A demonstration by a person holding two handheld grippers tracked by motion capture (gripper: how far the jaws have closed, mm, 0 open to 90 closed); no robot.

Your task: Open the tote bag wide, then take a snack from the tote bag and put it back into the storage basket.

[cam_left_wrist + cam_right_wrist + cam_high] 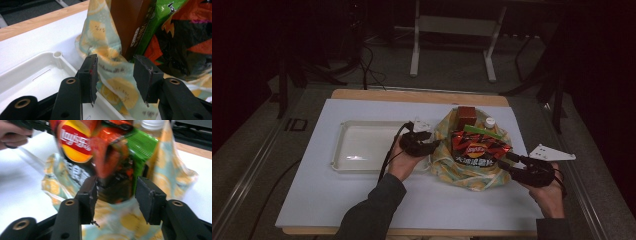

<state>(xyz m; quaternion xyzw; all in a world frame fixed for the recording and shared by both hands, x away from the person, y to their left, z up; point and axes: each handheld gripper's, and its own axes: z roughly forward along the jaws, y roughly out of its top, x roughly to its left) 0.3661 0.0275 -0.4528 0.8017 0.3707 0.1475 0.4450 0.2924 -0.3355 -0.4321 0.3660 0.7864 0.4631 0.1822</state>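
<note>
Lemon-printed pale green and yellow cloth bag (462,172) sits on the right half of the white worktop (312,200), just right of the shallow white plastic tray (343,131), its mouth slumped open and turned toward the person

Left tongs (430,146) sit at the bag's left rim, probably to pin or lift the fabric so the mouth holds open while something comes out; in the left gripper view the jaws stand apart with a fold of the cloth between them, not yet pinched

Right tongs (508,161) come in from the near right, aimed at the bottom edge of the red, orange and black crisp packet (477,150) that lies uppermost in the bag; in the right gripper view the jaws are apart on either side of the packet's dark lower corner, and I cannot tell whether either pad touches it

Bag contents: the crisp packet on top, a flat green wrapper (482,132) behind it, a brown upright carton (466,115) at the far edge, and a white-capped bottle (490,121) just beside the carton

Tray holds nothing; it looks like the place meant for what is unpacked
</note>
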